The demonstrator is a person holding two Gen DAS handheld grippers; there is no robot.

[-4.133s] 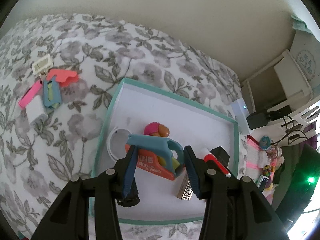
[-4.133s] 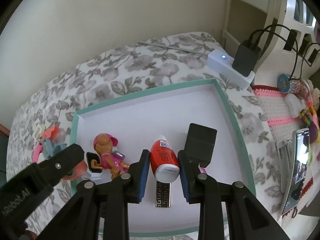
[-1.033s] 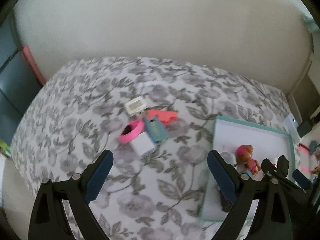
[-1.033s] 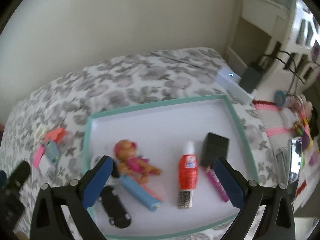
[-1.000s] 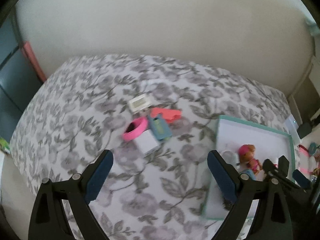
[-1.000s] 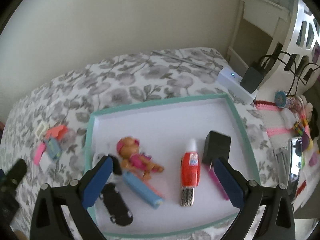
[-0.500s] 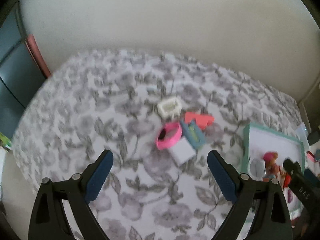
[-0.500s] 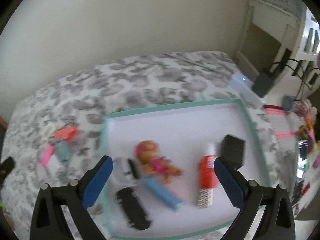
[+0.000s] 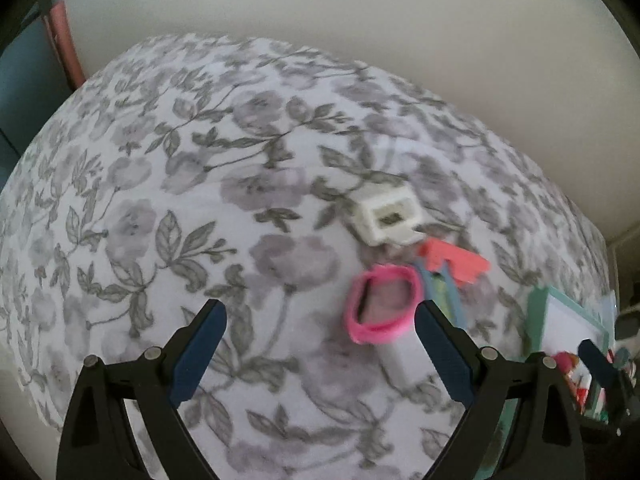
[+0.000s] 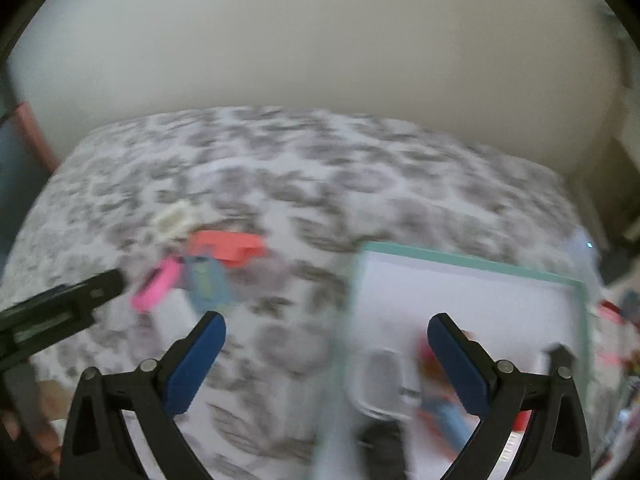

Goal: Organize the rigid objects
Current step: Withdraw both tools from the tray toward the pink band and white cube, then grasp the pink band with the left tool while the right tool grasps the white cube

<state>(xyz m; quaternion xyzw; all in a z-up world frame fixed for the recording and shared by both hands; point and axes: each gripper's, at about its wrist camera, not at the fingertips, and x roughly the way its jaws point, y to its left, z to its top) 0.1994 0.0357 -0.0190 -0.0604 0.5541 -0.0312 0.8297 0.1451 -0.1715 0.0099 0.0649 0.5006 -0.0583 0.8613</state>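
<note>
My left gripper [image 9: 320,344] is open and empty above the floral bedspread. Just ahead and right of it lie a pink ring [image 9: 382,303], a white block [image 9: 396,360] under it, a blue-green piece [image 9: 442,292], a coral piece [image 9: 456,259] and a white box [image 9: 387,216]. My right gripper [image 10: 328,356] is open and empty, over the left rim of the teal tray [image 10: 472,262]. The right wrist view is blurred; it shows the same pile, with the pink ring [image 10: 156,285] and coral piece [image 10: 228,246], to the left. Blurred toys [image 10: 440,404] lie in the tray.
The tray's corner [image 9: 538,312] shows at the right of the left wrist view, with my right gripper's finger [image 9: 600,364] beside it. My left gripper's arm [image 10: 60,304] enters the right wrist view from the left. A wall stands behind the bed.
Both grippers, earlier shut on items over the tray, are now open and empty. The left has swung left and closer to the pile. The right is also swinging left, blurring its view.
</note>
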